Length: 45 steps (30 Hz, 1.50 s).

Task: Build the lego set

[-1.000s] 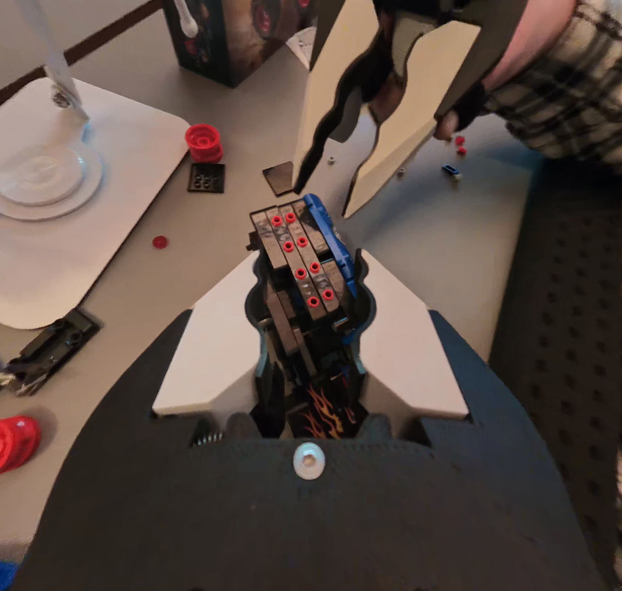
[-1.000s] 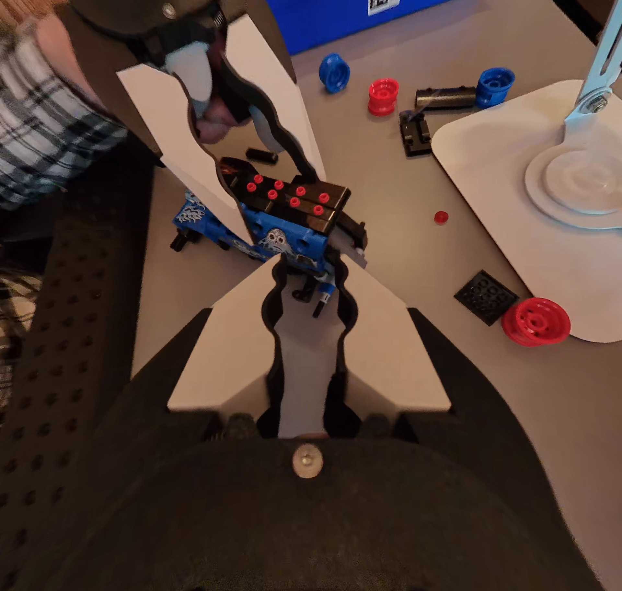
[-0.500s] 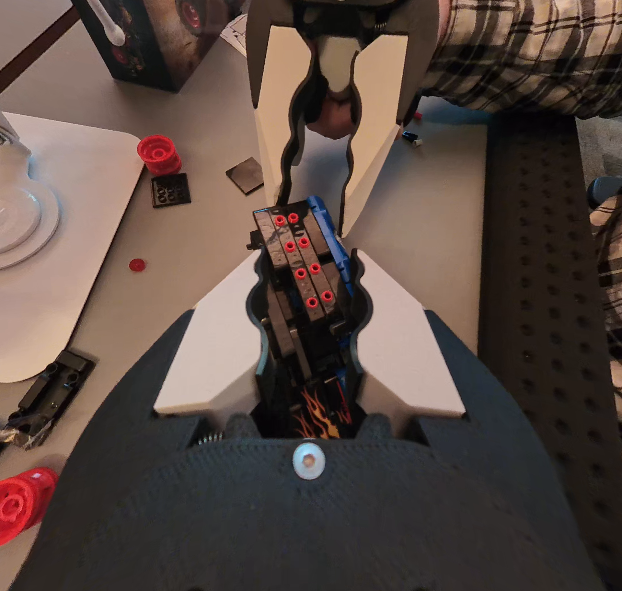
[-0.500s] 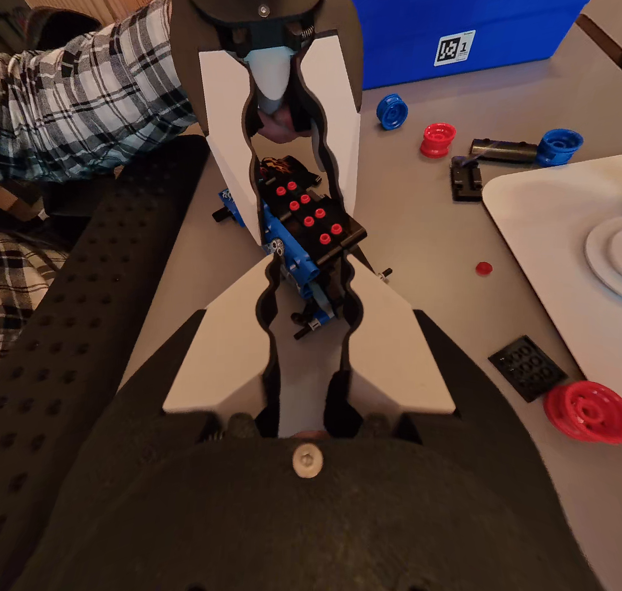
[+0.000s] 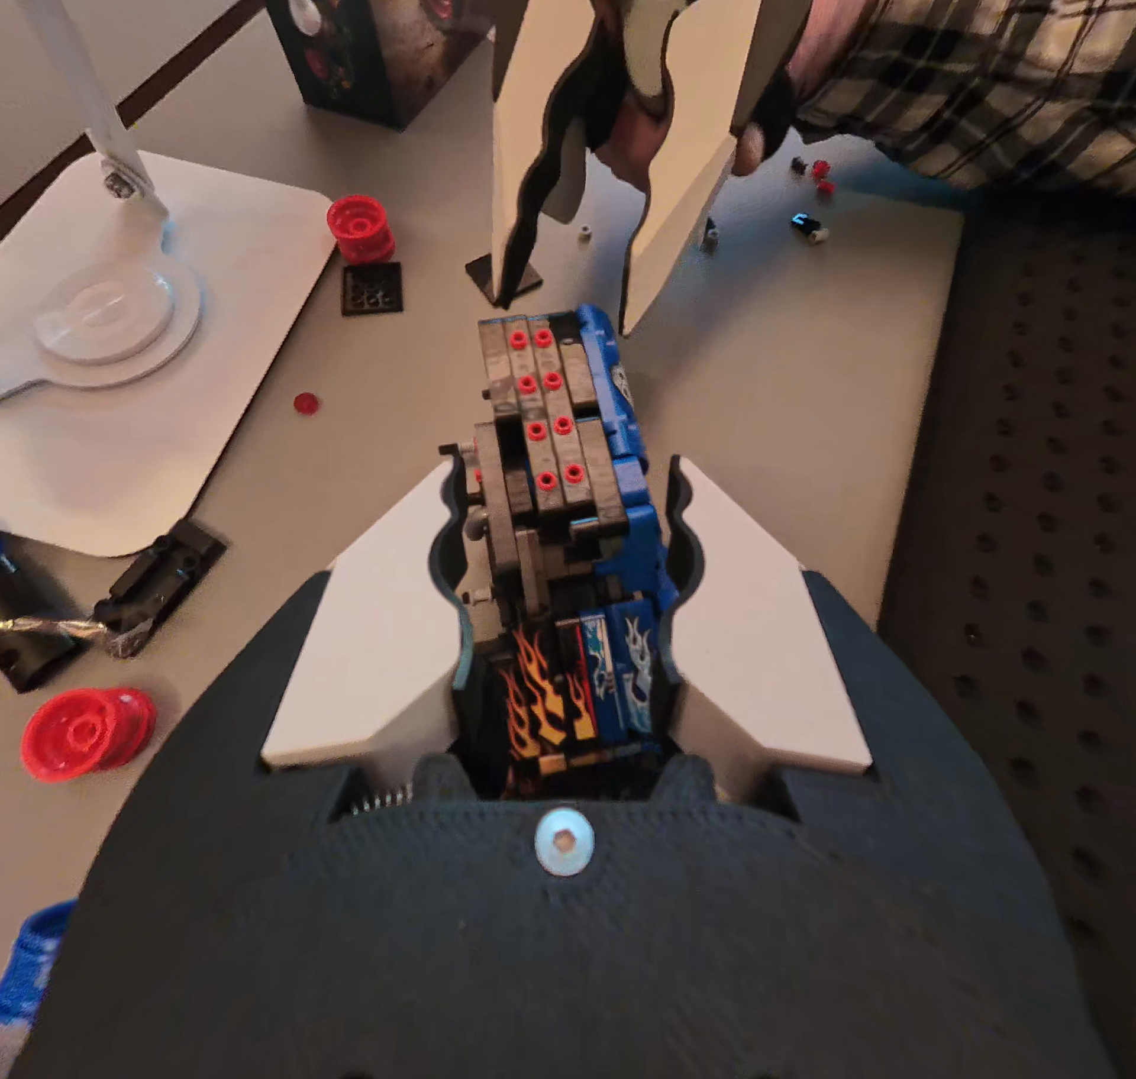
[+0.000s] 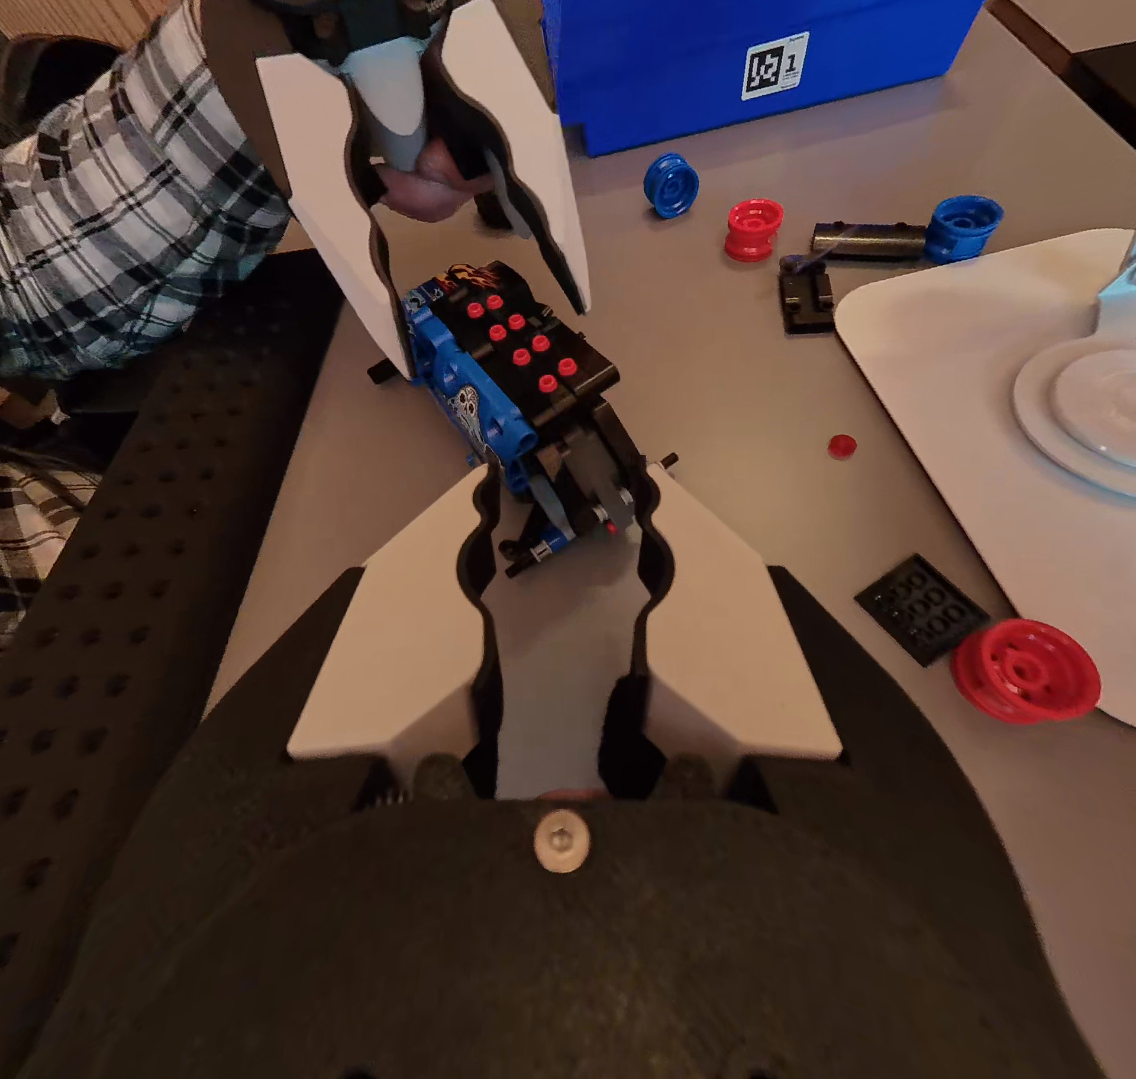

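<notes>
The part-built Lego vehicle (image 5: 553,435), black and blue with red studs and flame stickers, lies on the grey table; it also shows in the right wrist view (image 6: 510,361). My left gripper (image 5: 564,462) is open with its fingers loosely either side of the vehicle's flame-sticker end. In the right wrist view, the left gripper (image 6: 490,343) has one finger against the blue side and the other clear of it. My right gripper (image 6: 565,472) is open, its tips astride the vehicle's opposite black and grey end. It faces me in the left wrist view (image 5: 564,319).
Loose parts lie around: a red rim (image 6: 1025,671), a black plate (image 6: 922,610), a red stud (image 6: 841,446), blue rims (image 6: 671,185), a black block (image 6: 805,299). A white lamp base (image 6: 983,373), a blue bin (image 6: 768,35), the set's box (image 5: 369,23) and a black perforated mat (image 6: 153,558) border the work area. One gripper's finger ends stand about 6 centimeters off the other's.
My left gripper has opened and let go of the vehicle, which now sits farther out between its fingers. The right gripper has swung in line with the vehicle's end.
</notes>
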{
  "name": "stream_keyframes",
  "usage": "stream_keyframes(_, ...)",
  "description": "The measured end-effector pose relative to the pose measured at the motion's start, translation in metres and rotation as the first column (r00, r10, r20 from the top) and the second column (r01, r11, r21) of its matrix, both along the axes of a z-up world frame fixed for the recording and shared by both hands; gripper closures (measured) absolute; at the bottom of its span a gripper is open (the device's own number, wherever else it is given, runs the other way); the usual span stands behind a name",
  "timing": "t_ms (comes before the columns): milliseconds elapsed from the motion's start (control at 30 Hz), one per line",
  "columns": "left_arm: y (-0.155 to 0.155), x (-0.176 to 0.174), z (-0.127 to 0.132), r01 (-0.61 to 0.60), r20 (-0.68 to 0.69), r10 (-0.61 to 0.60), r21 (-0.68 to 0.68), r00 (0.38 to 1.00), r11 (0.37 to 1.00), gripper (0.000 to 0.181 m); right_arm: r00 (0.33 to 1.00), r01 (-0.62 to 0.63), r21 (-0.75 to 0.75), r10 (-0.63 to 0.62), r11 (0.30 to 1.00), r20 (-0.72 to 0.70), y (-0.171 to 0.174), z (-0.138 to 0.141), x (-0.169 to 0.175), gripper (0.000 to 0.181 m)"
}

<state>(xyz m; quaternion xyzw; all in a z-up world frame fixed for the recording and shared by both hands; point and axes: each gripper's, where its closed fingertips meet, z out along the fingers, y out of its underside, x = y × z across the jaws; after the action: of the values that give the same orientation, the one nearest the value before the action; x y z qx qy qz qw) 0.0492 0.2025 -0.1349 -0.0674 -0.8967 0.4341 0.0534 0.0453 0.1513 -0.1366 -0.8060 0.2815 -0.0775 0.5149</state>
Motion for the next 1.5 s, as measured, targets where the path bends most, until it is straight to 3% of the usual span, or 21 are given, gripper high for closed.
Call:
stream_keyframes(100,0.001,-0.005,-0.011,0.0,0.048,-0.001,0.031,0.999,1.0,0.121,1.0,-0.015,0.012,0.014,1.0,0.017,0.007,0.002,0.0,0.136)
stream_keyframes(200,-0.002,-0.003,-0.012,-0.009,0.068,0.008,0.015,0.998,1.0,0.136,1.0,0.002,0.002,-0.002,1.0,0.028,0.014,-0.003,0.007,0.117)
stream_keyframes(233,-0.002,-0.003,-0.012,-0.011,0.072,0.01,0.011,0.997,1.0,0.138,1.0,-0.014,0.002,0.014,1.0,0.015,0.018,-0.006,0.006,0.127)
stream_keyframes(433,0.026,0.005,0.005,-0.151,0.086,0.154,-0.032,0.984,0.988,0.113,0.999,0.023,0.02,-0.024,1.0,0.032,0.006,-0.001,0.007,0.129)
stream_keyframes(567,0.044,0.002,-0.013,-0.193,0.145,0.188,0.026,0.971,0.981,0.107,0.999,0.039,0.006,-0.039,0.999,0.032,-0.005,-0.001,0.005,0.127)
stream_keyframes(667,0.045,0.004,-0.031,-0.215,0.23,0.196,0.063,0.953,0.975,0.109,0.999,0.045,-0.07,-0.044,0.997,0.007,-0.01,-0.017,0.004,0.122)
stream_keyframes(833,0.041,0.007,-0.031,-0.234,0.209,0.222,0.037,0.952,0.971,0.115,1.0,0.02,-0.151,-0.018,0.988,0.018,-0.003,-0.031,-0.002,0.123)
stream_keyframes(1033,0.039,0.016,-0.022,-0.237,-0.017,0.237,0.021,0.971,0.971,0.116,1.0,0.002,-0.173,0.003,0.985,0.028,0.005,-0.034,-0.005,0.126)
stream_keyframes(1300,0.035,0.037,-0.014,-0.233,-0.318,0.232,0.037,0.919,0.972,0.116,0.999,0.021,-0.149,-0.016,0.989,0.033,0.003,-0.03,-0.002,0.127)
stream_keyframes(1500,0.03,0.047,-0.011,-0.215,-0.394,0.196,-0.003,0.898,0.977,0.115,0.998,0.037,-0.16,-0.029,0.986,0.051,0.004,-0.03,0.0,0.125)
